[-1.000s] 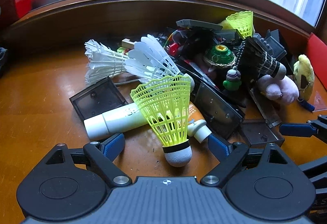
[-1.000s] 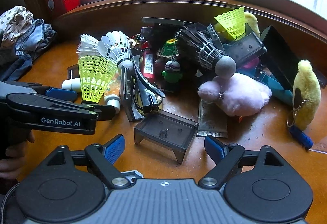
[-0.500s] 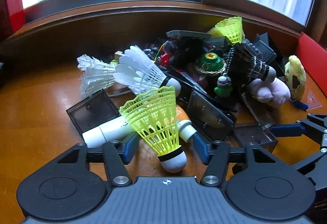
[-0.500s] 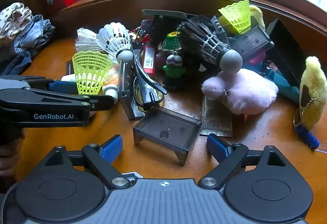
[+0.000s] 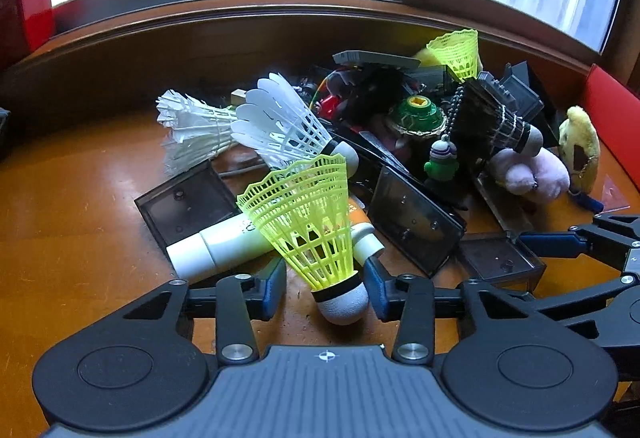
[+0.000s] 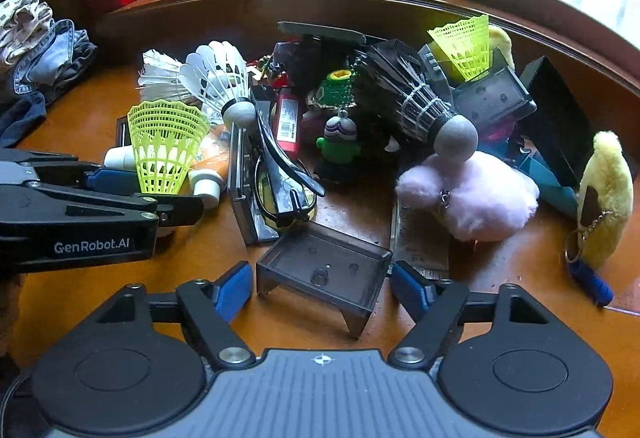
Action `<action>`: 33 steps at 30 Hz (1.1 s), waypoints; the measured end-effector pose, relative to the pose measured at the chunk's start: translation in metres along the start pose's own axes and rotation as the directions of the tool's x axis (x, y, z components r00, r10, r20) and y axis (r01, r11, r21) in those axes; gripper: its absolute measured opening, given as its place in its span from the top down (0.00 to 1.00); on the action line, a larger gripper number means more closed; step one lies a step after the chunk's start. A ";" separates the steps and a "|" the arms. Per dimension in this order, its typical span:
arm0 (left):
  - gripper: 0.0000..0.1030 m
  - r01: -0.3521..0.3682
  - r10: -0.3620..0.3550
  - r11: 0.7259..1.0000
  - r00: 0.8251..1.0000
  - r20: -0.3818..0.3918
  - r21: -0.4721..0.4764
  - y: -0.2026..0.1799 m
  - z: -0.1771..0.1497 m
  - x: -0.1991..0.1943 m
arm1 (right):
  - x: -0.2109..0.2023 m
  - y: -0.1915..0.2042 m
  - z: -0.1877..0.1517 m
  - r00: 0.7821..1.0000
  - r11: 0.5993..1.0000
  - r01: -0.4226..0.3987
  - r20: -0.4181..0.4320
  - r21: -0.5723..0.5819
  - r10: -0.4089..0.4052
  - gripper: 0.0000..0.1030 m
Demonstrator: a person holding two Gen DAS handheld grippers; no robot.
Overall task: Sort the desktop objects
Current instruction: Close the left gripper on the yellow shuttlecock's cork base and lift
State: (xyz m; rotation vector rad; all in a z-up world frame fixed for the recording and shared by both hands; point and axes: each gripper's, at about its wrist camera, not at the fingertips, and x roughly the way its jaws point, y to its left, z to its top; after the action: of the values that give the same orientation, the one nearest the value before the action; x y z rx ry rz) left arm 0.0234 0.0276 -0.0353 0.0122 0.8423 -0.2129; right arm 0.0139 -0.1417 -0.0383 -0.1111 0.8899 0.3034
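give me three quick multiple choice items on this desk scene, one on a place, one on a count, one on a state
1. What sits between the left gripper fingers?
A. the cork of a yellow shuttlecock
B. a red lighter
C. a pink plush

2. How many yellow shuttlecocks show?
A. one
B. two
C. four

3. The right gripper is:
A. shut on a white tube
B. out of view
C. open, either side of a dark plastic tray

Key: 1 A, the cork lies between the blue pads. 2 B, one near the left gripper, a second yellow shuttlecock at the back. 3 C, both pads stand apart beside the tray.
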 end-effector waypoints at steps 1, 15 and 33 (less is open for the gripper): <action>0.61 0.000 0.000 1.000 1.000 0.001 0.000 0.000 0.000 -0.001 | 0.000 0.000 0.000 1.000 1.000 0.000 0.004 0.001 0.000 0.29; 0.71 0.002 -0.002 1.000 1.000 0.014 0.005 -0.001 -0.002 -0.009 | -0.013 -0.010 -0.006 0.999 0.998 -0.006 0.044 0.067 0.003 0.34; 0.72 -0.006 0.004 0.999 0.999 0.043 0.048 -0.010 -0.006 -0.012 | -0.020 -0.015 -0.019 1.000 0.994 -0.006 0.021 0.107 0.004 0.31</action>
State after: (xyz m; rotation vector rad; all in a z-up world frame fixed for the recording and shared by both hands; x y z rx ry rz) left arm 0.0093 0.0204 -0.0296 0.0550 0.7942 -0.2276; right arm -0.0076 -0.1645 -0.0355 -0.0067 0.8842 0.2606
